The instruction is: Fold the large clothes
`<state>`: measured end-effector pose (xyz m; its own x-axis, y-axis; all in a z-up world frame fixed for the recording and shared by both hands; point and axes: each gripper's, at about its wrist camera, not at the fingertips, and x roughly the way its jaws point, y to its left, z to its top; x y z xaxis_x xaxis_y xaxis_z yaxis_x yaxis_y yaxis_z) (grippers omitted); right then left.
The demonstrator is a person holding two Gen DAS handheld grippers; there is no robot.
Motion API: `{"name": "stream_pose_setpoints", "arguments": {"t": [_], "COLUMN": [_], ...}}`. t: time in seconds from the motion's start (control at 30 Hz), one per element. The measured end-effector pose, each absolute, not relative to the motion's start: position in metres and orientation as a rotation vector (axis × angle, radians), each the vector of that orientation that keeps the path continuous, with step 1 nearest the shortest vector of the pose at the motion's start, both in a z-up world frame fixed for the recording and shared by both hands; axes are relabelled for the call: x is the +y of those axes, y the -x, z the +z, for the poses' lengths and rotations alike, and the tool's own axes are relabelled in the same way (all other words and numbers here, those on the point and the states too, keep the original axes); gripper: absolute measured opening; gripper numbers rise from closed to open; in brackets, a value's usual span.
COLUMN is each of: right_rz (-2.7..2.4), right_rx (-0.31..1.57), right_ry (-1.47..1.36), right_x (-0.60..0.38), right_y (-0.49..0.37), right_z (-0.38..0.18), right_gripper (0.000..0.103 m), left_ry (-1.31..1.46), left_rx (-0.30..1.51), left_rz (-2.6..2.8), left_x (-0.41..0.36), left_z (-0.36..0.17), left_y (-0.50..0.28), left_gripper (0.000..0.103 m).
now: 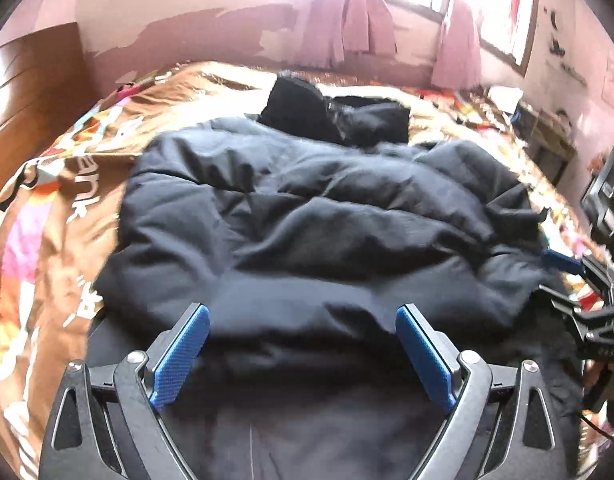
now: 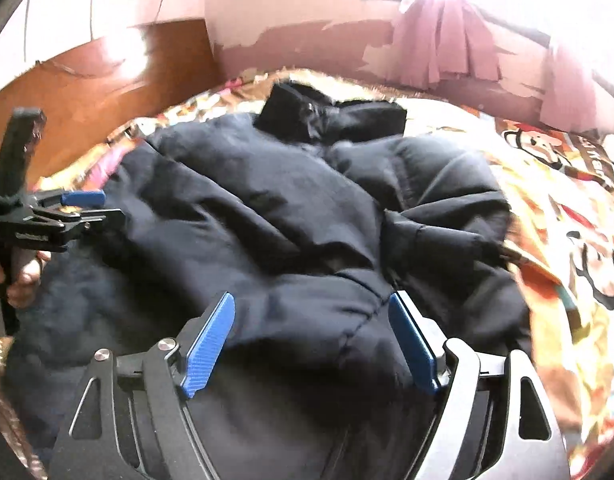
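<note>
The bulky black quilted puffer jacket lies spread on the bed's brown cartoon-print cover, ahead of and beneath both tools; the left hand-held gripper hovers apart over its near hem, clamping nothing; the right hand-held gripper likewise stands apart, empty; judging by this, a fold is between grasps; next calls for pinching a fresh edge.

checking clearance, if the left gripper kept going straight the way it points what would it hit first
Most likely the dark puffy jacket on the bed: the open left gripper angles down at it with nothing between, though the depth is unclear.
</note>
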<state>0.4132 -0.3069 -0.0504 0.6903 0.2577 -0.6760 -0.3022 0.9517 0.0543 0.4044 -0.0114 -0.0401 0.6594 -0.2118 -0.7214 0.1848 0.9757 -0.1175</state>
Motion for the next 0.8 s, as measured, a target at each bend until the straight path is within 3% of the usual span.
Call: {"name": "stream_pose_setpoints", "arguments": {"t": [0.07,0.2,0.3,0.8], "right_rz": [0.295,0.299,0.255,0.203], "right_rx": [0.739,0.760,0.755,0.622], "right_ry": [0.044,0.009,-0.011,-0.198], "right_x": [-0.309,-0.312,-0.320,-0.335], "right_y": [-0.394,-0.374,-0.368,-0.465], "right_z": [-0.035,-0.018,-0.011,-0.039], "right_gripper": [0.087,0.091,0.102,0.102], "left_ry": [0.054,0.066,0.082,0.485], "left_rx": [0.794,0.789,0.823,0.940], "left_rz": [-0.221,-0.193,-0.161,-0.292], "left_x": [-0.009,-0.002,0.011,0.044], "left_z": [-0.025,-0.003,0.004,-0.049], "left_y": [-0.391,-0.378,-0.380,-0.481], "left_gripper": [0.095,0.099,0.100,0.103]}}
